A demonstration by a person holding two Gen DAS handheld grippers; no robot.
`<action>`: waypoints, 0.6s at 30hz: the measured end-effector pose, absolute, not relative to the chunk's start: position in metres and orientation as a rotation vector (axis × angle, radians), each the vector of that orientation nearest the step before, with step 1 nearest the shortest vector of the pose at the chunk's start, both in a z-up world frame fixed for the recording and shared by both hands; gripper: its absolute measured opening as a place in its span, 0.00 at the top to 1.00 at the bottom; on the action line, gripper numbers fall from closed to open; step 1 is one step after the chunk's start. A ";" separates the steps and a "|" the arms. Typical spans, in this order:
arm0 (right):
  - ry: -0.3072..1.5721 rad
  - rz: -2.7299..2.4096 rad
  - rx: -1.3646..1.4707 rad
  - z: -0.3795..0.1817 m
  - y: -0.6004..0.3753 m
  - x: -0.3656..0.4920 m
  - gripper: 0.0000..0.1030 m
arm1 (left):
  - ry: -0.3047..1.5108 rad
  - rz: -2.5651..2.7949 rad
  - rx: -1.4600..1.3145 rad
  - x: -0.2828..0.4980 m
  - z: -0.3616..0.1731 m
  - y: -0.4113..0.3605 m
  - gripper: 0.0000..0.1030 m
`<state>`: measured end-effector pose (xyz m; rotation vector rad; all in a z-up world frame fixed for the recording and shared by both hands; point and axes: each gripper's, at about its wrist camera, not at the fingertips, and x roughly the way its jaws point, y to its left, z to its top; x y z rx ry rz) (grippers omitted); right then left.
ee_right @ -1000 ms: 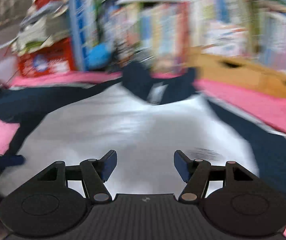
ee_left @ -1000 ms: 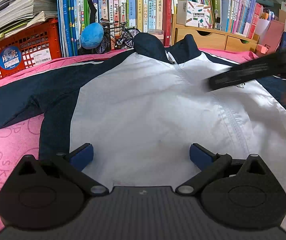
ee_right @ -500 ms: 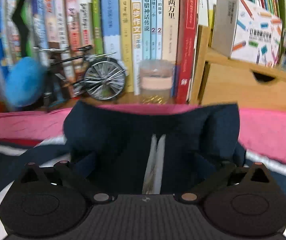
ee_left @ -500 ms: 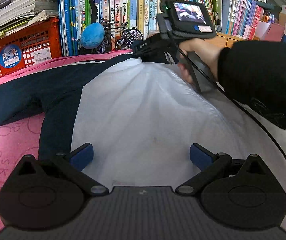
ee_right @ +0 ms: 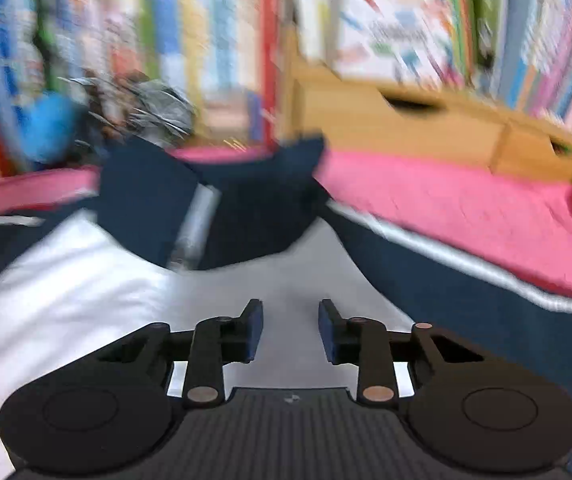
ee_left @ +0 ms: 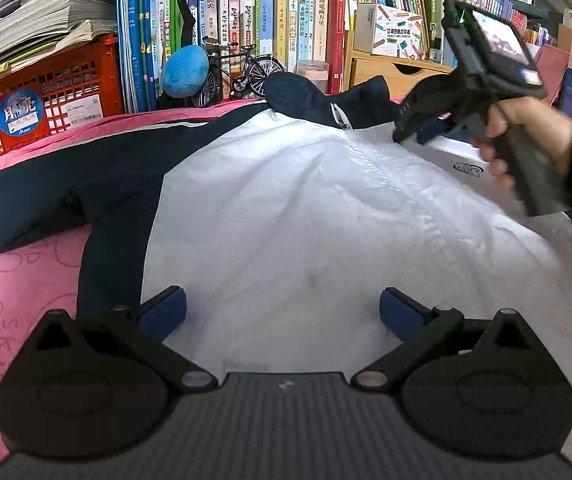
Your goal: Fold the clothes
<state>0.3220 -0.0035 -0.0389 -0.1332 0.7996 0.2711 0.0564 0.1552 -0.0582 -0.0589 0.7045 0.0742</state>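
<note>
Left wrist: 1 jacket [ee_left: 286, 208], 2 tools, left tool [ee_left: 282, 312] and right tool [ee_right: 290, 330] both parted.

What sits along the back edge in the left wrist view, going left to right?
Orange crate → blue plush ball → model bicycle → jacket collar → wooden drawer unit → right gripper.
</note>
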 end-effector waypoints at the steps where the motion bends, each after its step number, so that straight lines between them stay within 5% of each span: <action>1: 0.781 0.259 -0.125 -0.041 -0.003 0.329 0.70 | 0.705 0.074 -0.058 0.057 -0.058 0.155 0.00; 5: 0.702 0.196 -0.127 -0.050 0.006 0.374 0.58 | 0.707 0.075 -0.056 0.057 -0.058 0.155 0.00; 7: 0.694 0.148 -0.102 -0.056 0.006 0.399 0.27 | 0.708 0.075 -0.055 0.057 -0.058 0.155 0.00; 8: 0.702 0.127 -0.066 -0.057 0.004 0.409 0.25 | 0.708 0.075 -0.054 0.057 -0.058 0.155 0.00; 12: 0.725 0.178 0.049 -0.042 -0.013 0.402 0.44 | 0.709 0.077 -0.051 0.057 -0.058 0.153 0.00; 18: 0.621 0.443 -0.197 -0.014 0.013 0.307 0.46 | 0.710 0.078 -0.050 0.057 -0.058 0.154 0.00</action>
